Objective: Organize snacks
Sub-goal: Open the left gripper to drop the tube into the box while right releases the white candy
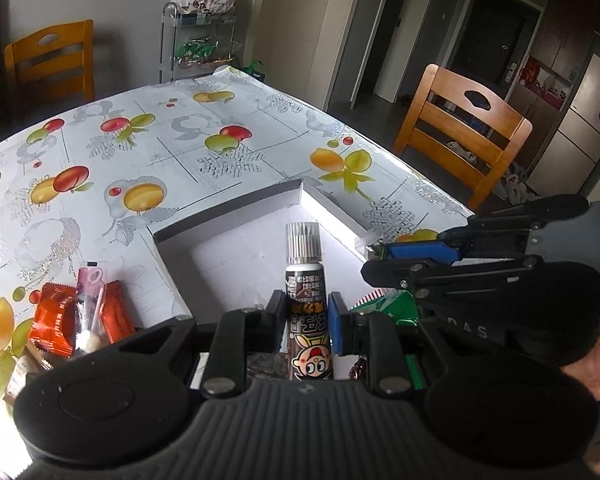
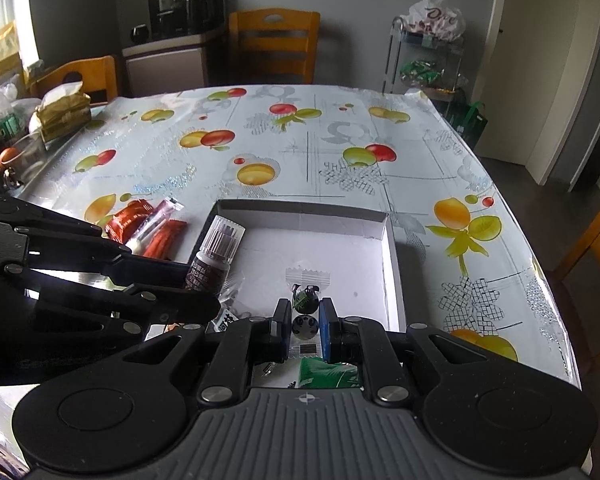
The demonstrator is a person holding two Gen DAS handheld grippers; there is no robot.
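Observation:
My left gripper (image 1: 306,320) is shut on a brown tube snack (image 1: 305,280) with a clear ribbed cap and a cartoon face, held upright over the near end of a shallow white box (image 1: 236,256). My right gripper (image 2: 305,320) is shut on a clear packet of dark round sweets (image 2: 306,304) above the same box (image 2: 352,264). In the right wrist view the left gripper (image 2: 200,284) comes in from the left with the tube (image 2: 216,248). The right gripper (image 1: 384,254) shows at the right of the left wrist view.
Orange wrappers (image 1: 56,320) and a pink-capped lollipop tube (image 1: 88,300) lie on the fruit-print tablecloth left of the box. A green packet (image 2: 328,372) lies under the right gripper. Wooden chairs (image 1: 464,132), a wire rack (image 2: 424,60) and a tissue pack (image 2: 62,112) ring the table.

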